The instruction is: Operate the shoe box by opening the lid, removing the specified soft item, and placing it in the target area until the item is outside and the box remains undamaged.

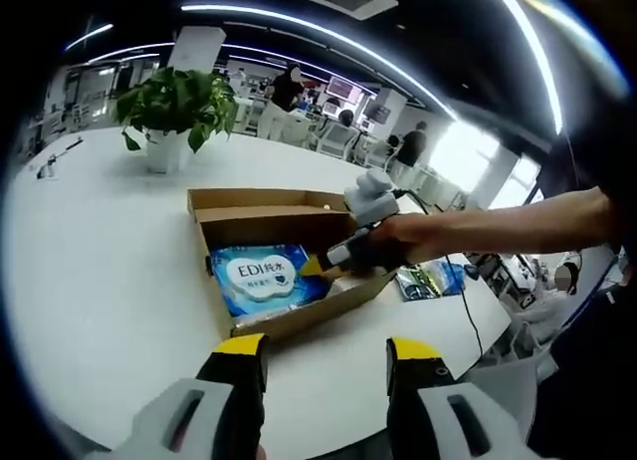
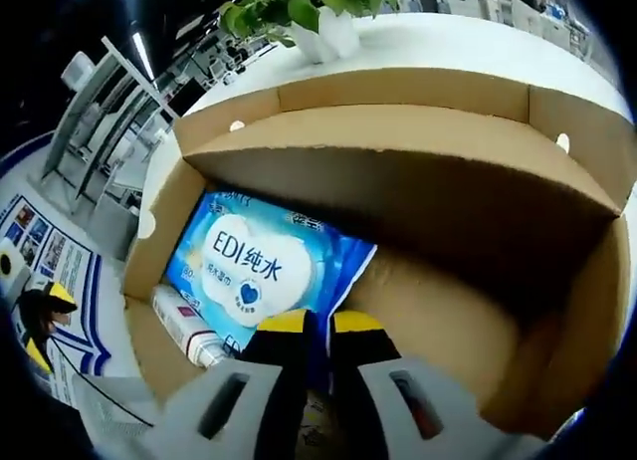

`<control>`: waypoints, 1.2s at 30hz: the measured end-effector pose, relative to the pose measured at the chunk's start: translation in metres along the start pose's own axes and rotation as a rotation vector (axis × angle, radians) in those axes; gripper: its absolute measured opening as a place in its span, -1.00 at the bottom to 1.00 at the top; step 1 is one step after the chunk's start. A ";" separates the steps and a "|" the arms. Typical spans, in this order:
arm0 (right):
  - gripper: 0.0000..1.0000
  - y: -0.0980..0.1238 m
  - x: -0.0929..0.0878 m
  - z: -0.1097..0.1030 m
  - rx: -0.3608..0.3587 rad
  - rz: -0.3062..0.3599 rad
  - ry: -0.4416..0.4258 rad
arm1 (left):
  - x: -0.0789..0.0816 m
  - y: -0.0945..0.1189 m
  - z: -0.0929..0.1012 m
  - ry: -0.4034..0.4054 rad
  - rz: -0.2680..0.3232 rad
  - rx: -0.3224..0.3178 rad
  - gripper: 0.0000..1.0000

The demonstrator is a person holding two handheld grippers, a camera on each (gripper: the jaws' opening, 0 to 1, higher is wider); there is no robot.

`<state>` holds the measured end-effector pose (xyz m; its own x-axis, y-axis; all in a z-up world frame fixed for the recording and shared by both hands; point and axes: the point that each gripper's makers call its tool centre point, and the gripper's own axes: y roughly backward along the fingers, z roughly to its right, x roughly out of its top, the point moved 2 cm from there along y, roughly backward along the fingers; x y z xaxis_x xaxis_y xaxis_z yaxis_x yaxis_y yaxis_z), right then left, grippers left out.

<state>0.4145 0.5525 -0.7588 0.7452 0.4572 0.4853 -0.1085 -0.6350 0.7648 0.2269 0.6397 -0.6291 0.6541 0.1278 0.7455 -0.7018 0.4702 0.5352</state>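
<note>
The right gripper (image 2: 318, 350), its yellow-tipped jaws nearly pressed together, reaches down inside the open brown cardboard shoe box (image 2: 398, 131) and pinches the near edge of the blue-and-white soft wet-wipe pack (image 2: 254, 266), which lies flat on the box floor beside a small white and red carton (image 2: 189, 331). In the left gripper view, a person's bare forearm stretches in from the right, holding that gripper over the box on the white round table (image 1: 90, 281). The left gripper (image 1: 326, 365) hovers short of the box, jaws spread wide, holding nothing.

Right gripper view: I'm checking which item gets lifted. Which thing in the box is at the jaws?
The blue wipes pack; the right gripper meets its edge. The small white tube lies off to the side.
</note>
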 end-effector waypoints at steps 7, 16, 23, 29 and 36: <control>-1.00 0.001 0.002 0.003 -0.001 0.003 -0.014 | 0.001 -0.004 0.003 -0.003 -0.006 -0.001 -0.04; -1.00 0.018 -0.001 0.009 -0.030 0.006 0.004 | 0.019 -0.026 0.004 -0.030 -0.008 -0.025 -0.04; -1.00 0.028 0.001 0.021 -0.036 0.017 -0.010 | 0.040 -0.044 0.004 -0.054 -0.005 -0.039 -0.05; -1.00 0.037 -0.001 0.023 -0.043 0.026 -0.022 | 0.051 -0.063 -0.001 -0.084 -0.027 -0.033 -0.05; -1.00 0.048 -0.004 0.031 -0.052 0.028 -0.004 | 0.058 -0.089 -0.018 -0.060 -0.057 0.001 -0.05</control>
<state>0.4271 0.5003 -0.7370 0.7438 0.4375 0.5053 -0.1633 -0.6142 0.7721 0.3322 0.6207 -0.6409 0.6747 0.0484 0.7365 -0.6645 0.4741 0.5776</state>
